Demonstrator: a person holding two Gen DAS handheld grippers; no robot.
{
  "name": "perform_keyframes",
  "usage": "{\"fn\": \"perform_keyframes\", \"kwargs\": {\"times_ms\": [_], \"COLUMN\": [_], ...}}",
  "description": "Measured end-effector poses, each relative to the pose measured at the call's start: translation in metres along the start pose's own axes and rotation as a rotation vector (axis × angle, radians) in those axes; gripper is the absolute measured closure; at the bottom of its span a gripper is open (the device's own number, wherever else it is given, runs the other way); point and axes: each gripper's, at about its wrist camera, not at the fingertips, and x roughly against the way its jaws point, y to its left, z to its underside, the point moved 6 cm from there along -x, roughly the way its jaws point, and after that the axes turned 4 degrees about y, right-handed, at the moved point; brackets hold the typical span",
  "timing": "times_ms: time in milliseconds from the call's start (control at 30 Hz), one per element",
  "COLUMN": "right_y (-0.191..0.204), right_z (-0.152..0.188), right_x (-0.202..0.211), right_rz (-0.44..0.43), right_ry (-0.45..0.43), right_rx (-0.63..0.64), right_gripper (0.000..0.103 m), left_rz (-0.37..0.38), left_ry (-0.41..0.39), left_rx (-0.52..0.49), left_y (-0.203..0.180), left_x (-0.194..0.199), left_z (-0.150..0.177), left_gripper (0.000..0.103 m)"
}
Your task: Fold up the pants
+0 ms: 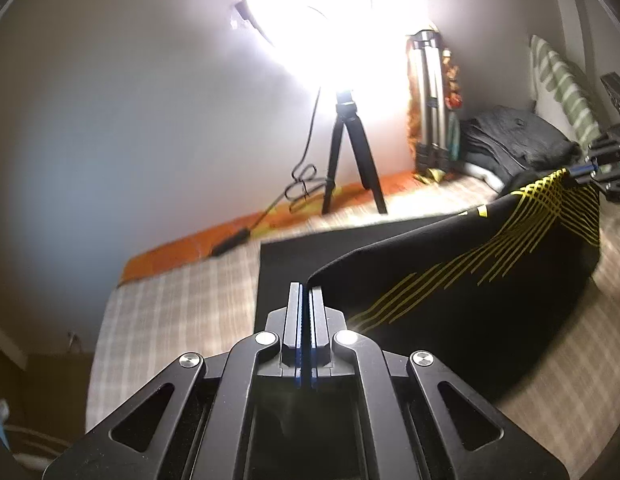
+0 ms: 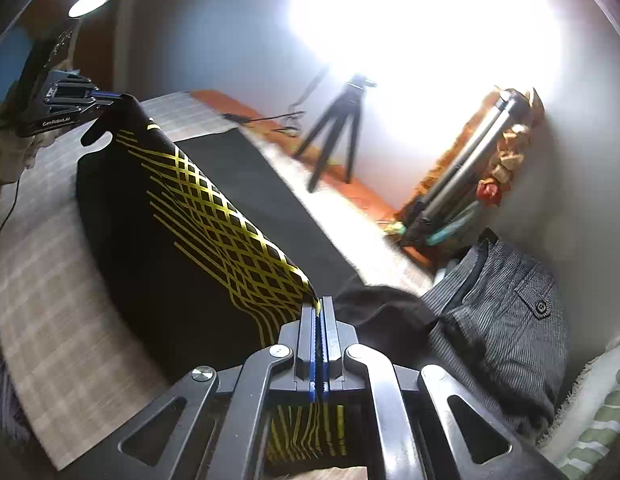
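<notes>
Black pants with yellow crossing lines (image 1: 462,280) hang stretched between both grippers above a plaid-covered bed (image 1: 169,312). My left gripper (image 1: 305,286) is shut on one end of the pants' edge. My right gripper (image 2: 320,300) is shut on the other end, where the yellow pattern (image 2: 213,208) meets its fingers. Each gripper also shows in the other view: the right one at the far right of the left wrist view (image 1: 582,170), the left one at the upper left of the right wrist view (image 2: 105,96). The lower part of the pants lies flat on the bed (image 2: 269,192).
A bright lamp on a black tripod (image 1: 350,152) stands at the bed's far side with a cable (image 1: 301,184). A folded silver tripod (image 1: 430,92) leans on the wall. Grey striped pants (image 2: 502,312) and a dark folded pile (image 1: 510,140) lie by a striped pillow (image 1: 558,80).
</notes>
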Motion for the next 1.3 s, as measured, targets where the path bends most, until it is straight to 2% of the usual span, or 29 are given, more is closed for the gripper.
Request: {"fn": "perform_keyframes", "kwargs": {"times_ms": [133,267,433,633,733,800,867,933,1000,1067,1100,1167,1300], "right_y": [-0.026,-0.048,-0.064,-0.07,-0.072,-0.073,-0.078,-0.081,-0.085,-0.084,-0.082,-0.077,-0.064], "right_z": [-0.009,-0.012,-0.006,-0.003,-0.004,-0.005,-0.006,-0.007,-0.006,-0.001,0.005,0.02,0.059], "right_x": [-0.036,-0.075,-0.113,-0.143,-0.158,-0.163,-0.159,-0.149,-0.135,-0.115,-0.101,-0.082,-0.059], "right_rz": [0.01,0.028,0.038,0.063,0.105,0.125,0.14,0.146,0.151,0.126,0.109,0.069,-0.022], "right_ry": [0.033,0.072,0.129,0.177,0.206,0.213,0.197,0.169,0.152,0.123,0.105,0.087,0.103], "right_rx": [-0.051,-0.088,-0.132,-0.138,-0.122,-0.125,-0.147,-0.174,-0.209,-0.244,-0.271,-0.32,-0.433], "right_gripper": [0.103,0.103,0.103,0.103,0.103,0.102,0.078,0.064,0.058,0.045,0.035,0.031,0.024], "left_rz": [-0.005,-0.015,-0.022,-0.042,-0.072,-0.07,-0.117,-0.116,-0.107,-0.099,-0.088,-0.068,-0.042], "left_ry": [0.013,0.048,0.105,0.158,0.187,0.206,0.203,0.172,0.148,0.133,0.127,0.127,0.15], "left_rx": [-0.01,-0.043,-0.098,-0.084,-0.074,-0.046,-0.028,0.003,0.012,-0.006,-0.01,0.019,0.096], "left_y": [0.005,0.004,-0.005,-0.002,0.002,0.008,0.017,0.025,0.029,0.03,0.031,0.037,0.048], "left_x": [-0.044,-0.089,-0.141,-0.181,-0.192,-0.193,-0.188,-0.171,-0.153,-0.131,-0.117,-0.098,-0.065], "left_z": [-0.025,-0.036,-0.04,-0.035,-0.038,-0.039,-0.043,-0.047,-0.047,-0.041,-0.034,-0.019,0.021], "left_gripper": [0.102,0.102,0.102,0.102,0.097,0.083,0.063,0.062,0.061,0.061,0.061,0.057,0.056]}}
